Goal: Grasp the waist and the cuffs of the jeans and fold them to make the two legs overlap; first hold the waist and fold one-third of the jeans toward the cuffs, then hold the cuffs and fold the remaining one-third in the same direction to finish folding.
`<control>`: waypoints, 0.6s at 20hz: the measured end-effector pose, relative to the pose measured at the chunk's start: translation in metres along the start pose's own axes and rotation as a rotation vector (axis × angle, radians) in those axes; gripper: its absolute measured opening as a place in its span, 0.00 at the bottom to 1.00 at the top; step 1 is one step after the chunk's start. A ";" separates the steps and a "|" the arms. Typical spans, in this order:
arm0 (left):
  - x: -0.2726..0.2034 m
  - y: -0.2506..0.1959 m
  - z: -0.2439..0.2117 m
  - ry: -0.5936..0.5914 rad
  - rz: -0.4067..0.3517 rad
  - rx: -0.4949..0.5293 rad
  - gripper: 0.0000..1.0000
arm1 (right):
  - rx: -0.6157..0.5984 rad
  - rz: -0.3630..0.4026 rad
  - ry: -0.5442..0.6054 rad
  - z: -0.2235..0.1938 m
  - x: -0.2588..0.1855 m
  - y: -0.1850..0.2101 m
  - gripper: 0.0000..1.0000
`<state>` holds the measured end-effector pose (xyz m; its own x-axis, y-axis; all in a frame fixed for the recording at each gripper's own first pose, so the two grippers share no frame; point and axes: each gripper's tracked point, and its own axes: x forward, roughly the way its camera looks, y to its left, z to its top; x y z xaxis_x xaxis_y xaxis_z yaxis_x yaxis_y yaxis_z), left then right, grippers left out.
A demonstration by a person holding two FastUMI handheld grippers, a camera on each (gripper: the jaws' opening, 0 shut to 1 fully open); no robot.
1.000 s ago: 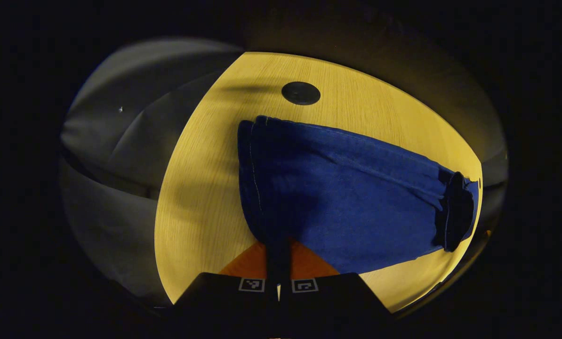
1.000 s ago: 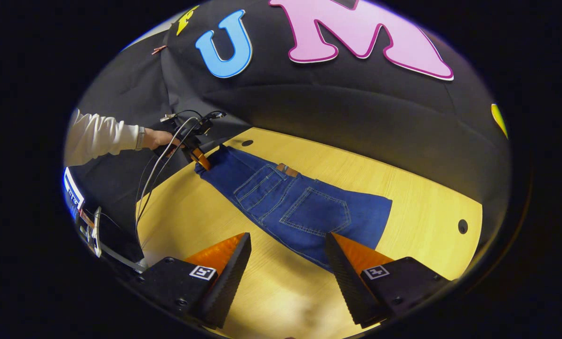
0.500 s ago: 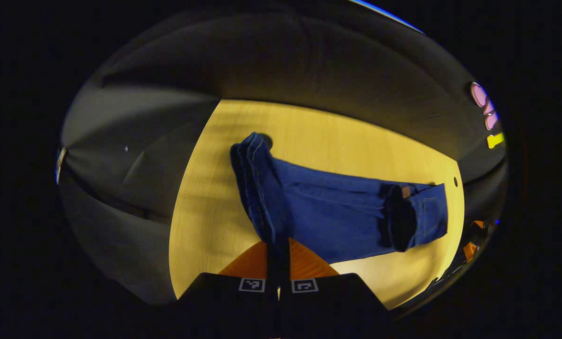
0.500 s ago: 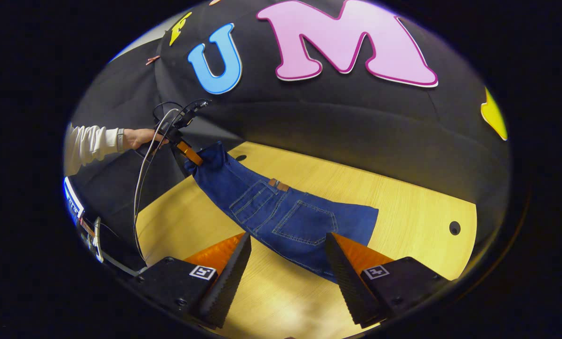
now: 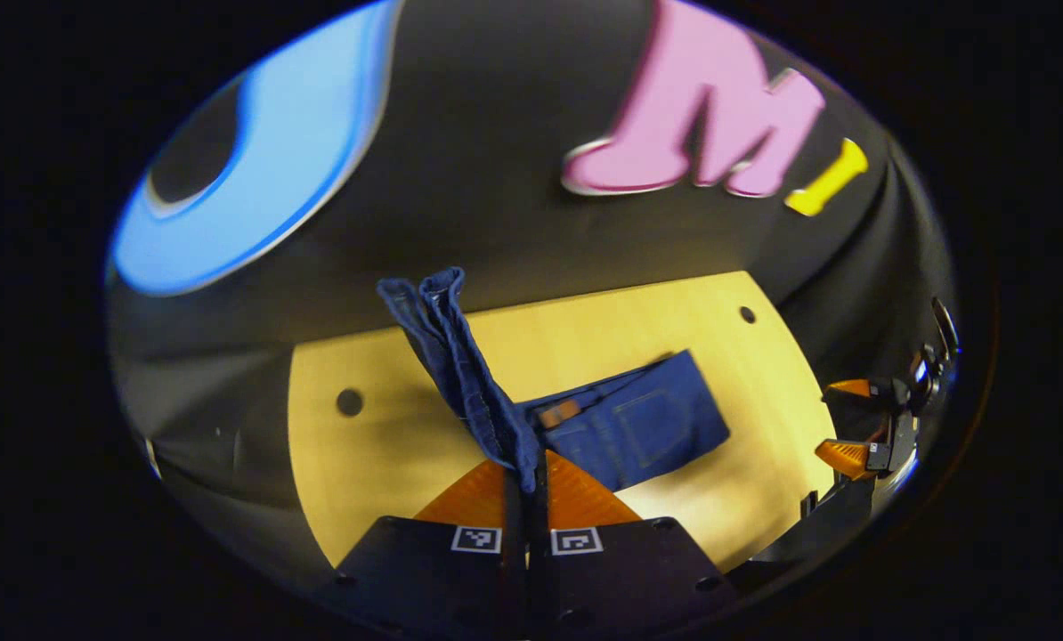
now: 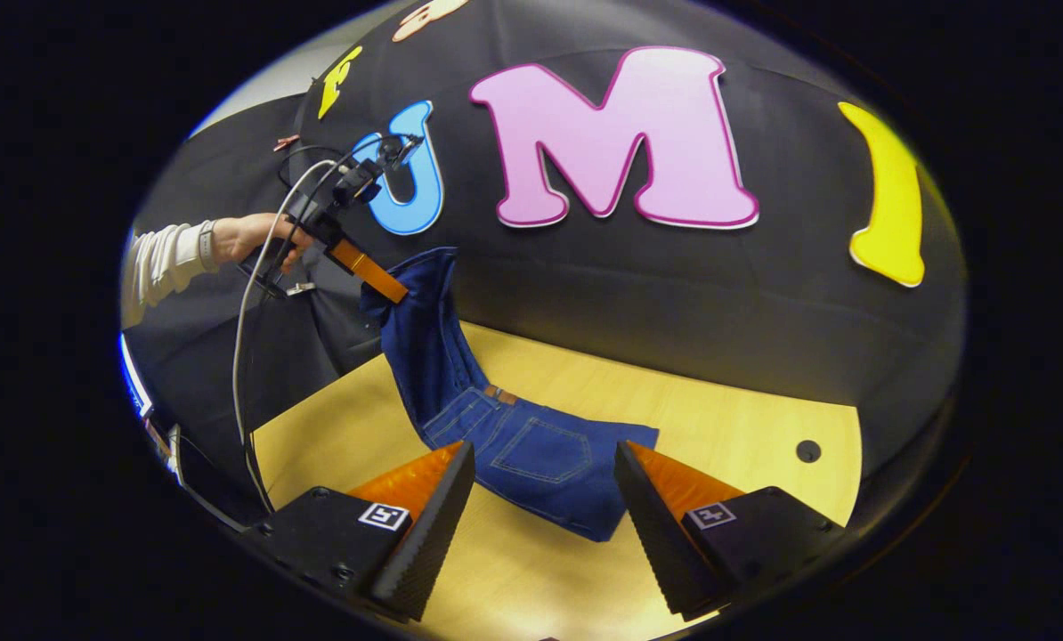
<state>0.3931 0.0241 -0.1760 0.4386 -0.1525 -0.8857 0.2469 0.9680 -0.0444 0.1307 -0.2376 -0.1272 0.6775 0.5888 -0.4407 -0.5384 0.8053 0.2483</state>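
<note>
Since a second ago the left gripper (image 6: 395, 289) has risen well above the table (image 6: 745, 423), hauling the cuffs (image 5: 425, 289) of the jeans (image 6: 531, 463) up with it; its fingers are pinched tight on the denim. From that grip the legs hang down to the folded waist part, which lies flat on the wood at the centre of the right gripper view. At 6 o'clock there, the right gripper (image 6: 542, 499) hovers with jaws spread wide, holding nothing, one finger on each side of the waist part. Bare tabletop lies open toward 3 o'clock, where a small dark hole (image 6: 807, 450) sits near the edge. At 9 o'clock a hand (image 6: 251, 239) and cables (image 6: 247, 312) stand off the table.
</note>
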 end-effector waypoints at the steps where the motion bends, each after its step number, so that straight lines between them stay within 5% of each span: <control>1: 0.007 -0.031 0.007 0.001 -0.037 0.032 0.06 | 0.005 -0.013 -0.010 0.002 -0.009 -0.007 0.97; 6: 0.085 -0.139 0.010 0.064 -0.154 0.137 0.06 | 0.020 -0.081 -0.034 -0.001 -0.039 -0.040 0.96; 12: 0.202 -0.183 -0.035 0.163 -0.104 0.150 0.06 | 0.069 -0.149 -0.040 -0.018 -0.078 -0.071 0.96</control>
<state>0.4063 -0.1767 -0.3633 0.2616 -0.2035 -0.9435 0.4146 0.9064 -0.0806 0.1074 -0.3423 -0.1260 0.7672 0.4636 -0.4432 -0.3954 0.8860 0.2423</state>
